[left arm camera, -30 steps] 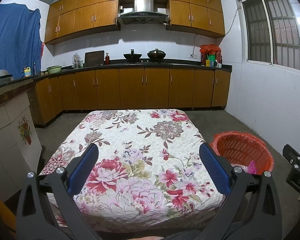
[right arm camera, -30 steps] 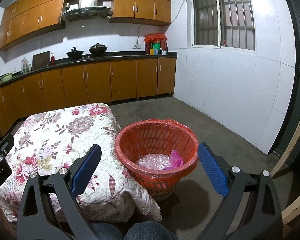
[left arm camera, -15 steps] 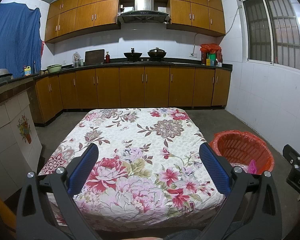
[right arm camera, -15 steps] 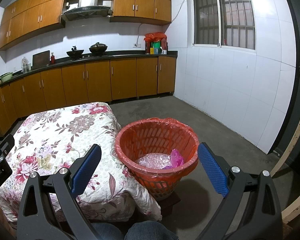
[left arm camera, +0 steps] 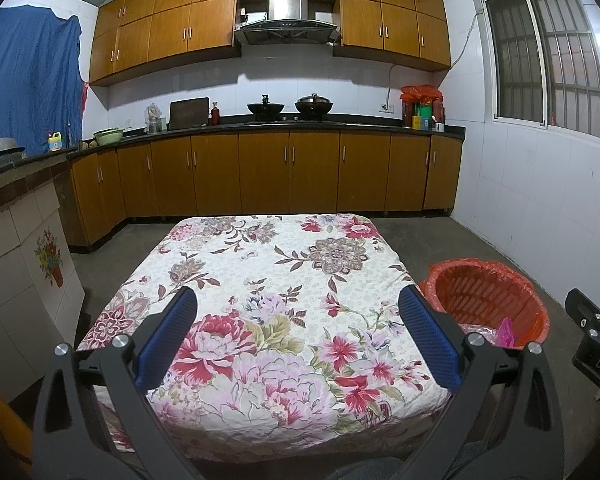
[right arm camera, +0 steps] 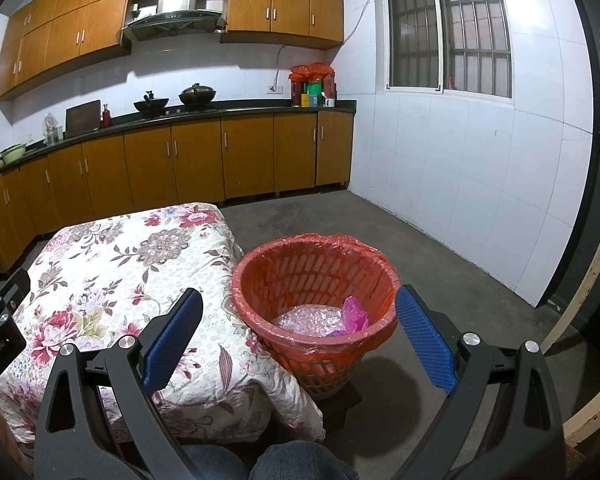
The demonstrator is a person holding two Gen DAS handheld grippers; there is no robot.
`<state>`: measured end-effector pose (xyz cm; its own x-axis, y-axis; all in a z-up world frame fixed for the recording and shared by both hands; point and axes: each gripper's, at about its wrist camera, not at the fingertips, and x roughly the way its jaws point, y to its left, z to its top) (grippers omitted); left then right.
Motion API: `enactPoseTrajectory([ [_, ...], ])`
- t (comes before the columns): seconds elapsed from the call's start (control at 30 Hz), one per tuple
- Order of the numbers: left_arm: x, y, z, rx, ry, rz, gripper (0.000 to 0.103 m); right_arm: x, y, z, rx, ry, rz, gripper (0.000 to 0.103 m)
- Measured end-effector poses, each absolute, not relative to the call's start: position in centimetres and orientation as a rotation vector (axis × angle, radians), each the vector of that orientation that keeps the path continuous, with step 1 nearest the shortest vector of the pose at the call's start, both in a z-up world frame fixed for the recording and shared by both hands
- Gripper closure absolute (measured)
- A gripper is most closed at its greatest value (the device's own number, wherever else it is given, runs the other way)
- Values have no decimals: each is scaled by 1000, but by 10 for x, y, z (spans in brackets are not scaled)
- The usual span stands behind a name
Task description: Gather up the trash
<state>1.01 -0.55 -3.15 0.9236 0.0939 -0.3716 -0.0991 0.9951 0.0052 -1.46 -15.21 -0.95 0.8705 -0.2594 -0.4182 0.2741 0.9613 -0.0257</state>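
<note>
Room: kitchen, wood cabinets point(left arm camera: 288, 172) along far wall, hood above, two woks on counter.
Table: floral cloth point(left arm camera: 276, 320) over top, centre-left; no loose trash visible on it, prob. already cleared.
L gripper point(left arm camera: 298, 336): fingers wide apart, holding nothing, hovers over near edge of cloth; looks parked, no target under it.
Basket point(right arm camera: 314, 276): red, red bag liner, on floor touching table's right side; placed close for short drops.
Trash: bubble wrap point(right arm camera: 310, 320) + pink scrap point(right arm camera: 355, 314) lie inside basket bottom.
R gripper point(right arm camera: 298, 334): jaws spread, nothing held, near side of basket, aimed at its mouth.
</note>
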Motion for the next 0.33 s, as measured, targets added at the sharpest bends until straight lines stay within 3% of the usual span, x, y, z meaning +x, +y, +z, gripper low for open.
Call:
enactPoseTrajectory([
  [0.33,13,-5,-27,-17,389,94,4,-16,-152,-10,34,433,-278,7],
])
